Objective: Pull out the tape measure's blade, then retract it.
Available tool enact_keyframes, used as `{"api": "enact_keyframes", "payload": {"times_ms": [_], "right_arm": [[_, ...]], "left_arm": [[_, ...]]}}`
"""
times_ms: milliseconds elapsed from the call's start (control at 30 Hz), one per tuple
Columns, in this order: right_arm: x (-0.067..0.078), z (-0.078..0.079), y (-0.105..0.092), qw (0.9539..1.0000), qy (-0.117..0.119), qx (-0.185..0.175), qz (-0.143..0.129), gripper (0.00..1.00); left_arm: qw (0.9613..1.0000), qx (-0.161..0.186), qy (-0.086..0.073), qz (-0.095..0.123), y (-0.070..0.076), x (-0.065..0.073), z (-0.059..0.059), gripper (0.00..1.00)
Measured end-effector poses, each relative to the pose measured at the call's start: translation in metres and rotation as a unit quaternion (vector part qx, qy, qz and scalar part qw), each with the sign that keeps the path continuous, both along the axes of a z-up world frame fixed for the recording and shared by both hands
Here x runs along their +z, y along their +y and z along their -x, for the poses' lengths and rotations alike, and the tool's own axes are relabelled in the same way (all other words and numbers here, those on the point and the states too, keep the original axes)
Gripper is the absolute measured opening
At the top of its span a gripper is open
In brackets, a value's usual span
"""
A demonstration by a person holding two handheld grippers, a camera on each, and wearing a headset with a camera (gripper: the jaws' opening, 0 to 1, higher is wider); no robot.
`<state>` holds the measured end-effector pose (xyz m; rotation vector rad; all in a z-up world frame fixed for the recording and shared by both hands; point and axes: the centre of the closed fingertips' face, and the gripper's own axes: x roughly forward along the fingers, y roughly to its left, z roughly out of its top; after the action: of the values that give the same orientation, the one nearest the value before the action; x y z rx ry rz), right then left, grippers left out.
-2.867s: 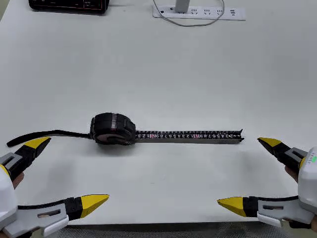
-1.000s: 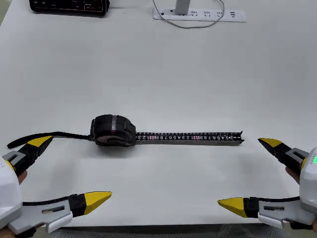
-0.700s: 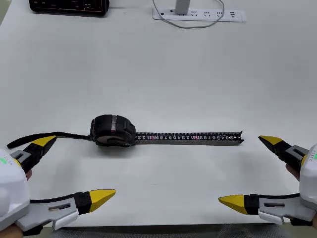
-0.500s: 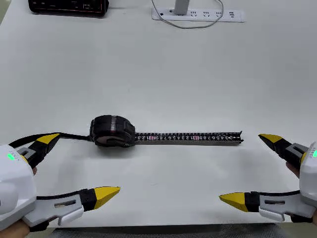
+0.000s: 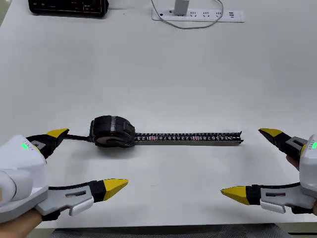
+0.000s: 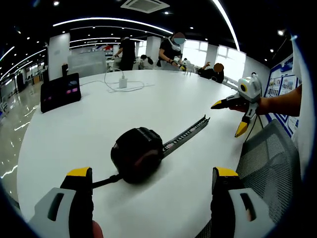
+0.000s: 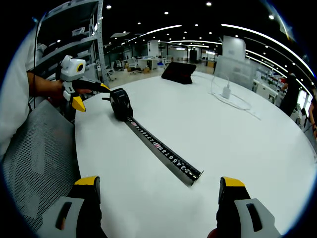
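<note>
While the tape measure (image 5: 113,131) sits on the white table (image 5: 163,74) in front of me, its blade (image 5: 188,137) is pulled out and runs along the tabletop toward my right. The blade's hooked end is near my right gripper (image 5: 246,161) but not touching it. That gripper's jaws are spread wide with nothing between them. My left gripper (image 5: 91,157) is spread wide and empty too, near the case, with one jaw tip beside the black strap (image 5: 77,137). A power strip (image 5: 198,14) and a black device (image 5: 69,6) sit at the far edge.
</note>
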<state>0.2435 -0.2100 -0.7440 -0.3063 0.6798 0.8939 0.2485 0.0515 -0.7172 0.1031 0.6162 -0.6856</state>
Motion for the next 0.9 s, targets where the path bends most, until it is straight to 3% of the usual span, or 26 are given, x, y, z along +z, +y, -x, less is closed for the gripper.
{"api": "enact_keyframes", "payload": {"times_ms": [600, 900], "right_arm": [[-0.005, -0.012, -0.007, 0.9999, 0.007, 0.011, -0.001, 0.99], [-0.01, -0.015, -0.01, 0.9998, 0.012, 0.013, 0.005, 0.99]], "left_arm": [[0.9989, 0.042, 0.014, 0.017, -0.012, -0.01, -0.013, 0.95], [0.9967, 0.065, 0.029, 0.04, -0.017, -0.013, -0.018, 0.93]]}}
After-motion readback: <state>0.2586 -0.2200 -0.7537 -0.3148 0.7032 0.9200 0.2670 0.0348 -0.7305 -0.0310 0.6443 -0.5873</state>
